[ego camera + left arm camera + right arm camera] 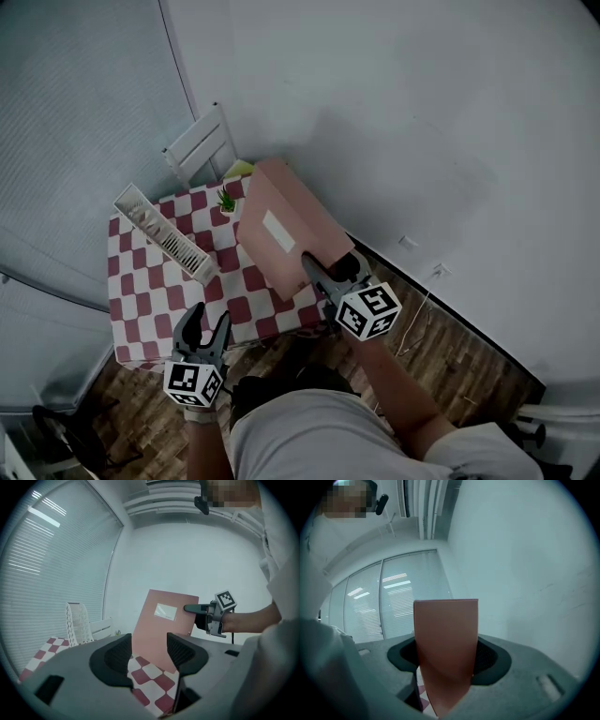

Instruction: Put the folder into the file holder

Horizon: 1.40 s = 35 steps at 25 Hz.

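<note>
Head view: right gripper (317,267) has its jaws clamped on the near edge of the pink folder (277,225). The folder is held raised and tilted above the right part of the checked table (141,300). White mesh file holder (164,234) sits on the table's left part, well apart from the folder. Small green plant (226,199) is near the far edge. Left gripper (208,326) is at the table's near edge.

Left gripper view: jaws apart, nothing between them, with checked cloth showing in the gap. Beyond them the folder stands upright, gripped at its right edge, the file holder to its left.

Right gripper view: jaws closed on the folder, which rises from between them.
</note>
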Tool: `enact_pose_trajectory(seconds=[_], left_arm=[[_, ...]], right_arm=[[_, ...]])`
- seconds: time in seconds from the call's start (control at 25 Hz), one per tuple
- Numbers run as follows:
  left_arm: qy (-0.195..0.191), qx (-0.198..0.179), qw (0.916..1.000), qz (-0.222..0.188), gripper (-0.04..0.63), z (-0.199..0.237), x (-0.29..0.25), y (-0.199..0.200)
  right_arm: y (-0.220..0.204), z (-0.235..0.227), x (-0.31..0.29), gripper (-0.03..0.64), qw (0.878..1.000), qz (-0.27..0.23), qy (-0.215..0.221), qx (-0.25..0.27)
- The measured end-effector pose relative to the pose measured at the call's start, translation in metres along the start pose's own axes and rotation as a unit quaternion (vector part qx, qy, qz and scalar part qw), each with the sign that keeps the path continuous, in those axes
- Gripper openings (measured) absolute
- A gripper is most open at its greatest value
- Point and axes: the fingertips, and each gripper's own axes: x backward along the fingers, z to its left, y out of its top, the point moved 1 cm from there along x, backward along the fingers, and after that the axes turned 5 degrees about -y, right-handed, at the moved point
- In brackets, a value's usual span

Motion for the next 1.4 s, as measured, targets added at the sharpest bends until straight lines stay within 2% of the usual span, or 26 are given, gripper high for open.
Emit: enact_pose_trajectory(seconds=[0.24, 0.44, 0.92, 1.4], left_arm=[[0.03, 0.002, 0.9995, -0.012, 0.216, 0.011, 0.007, 0.009], [0.04, 0.006, 0.999, -0.017, 0.216, 0.031, 0.014, 0.011], [0.024, 0.024, 0.9991, -0.026, 0.216, 0.096, 0.024, 0.014], [0.019, 0.037, 0.9987, -0.03, 0.216, 0.136, 0.037, 0.014]], right_arm=[[0.02, 0.018, -0.016, 0.279, 0.999, 0.0, 0.041, 0.006], [0.038, 0.044, -0.034, 0.279, 0.998, -0.004, 0.068, 0.018], [0.058, 0.12, -0.082, 0.279, 0.994, -0.004, 0.099, 0.036], [0.041, 0.176, -0.115, 0.279, 0.991, 0.024, 0.124, 0.054]])
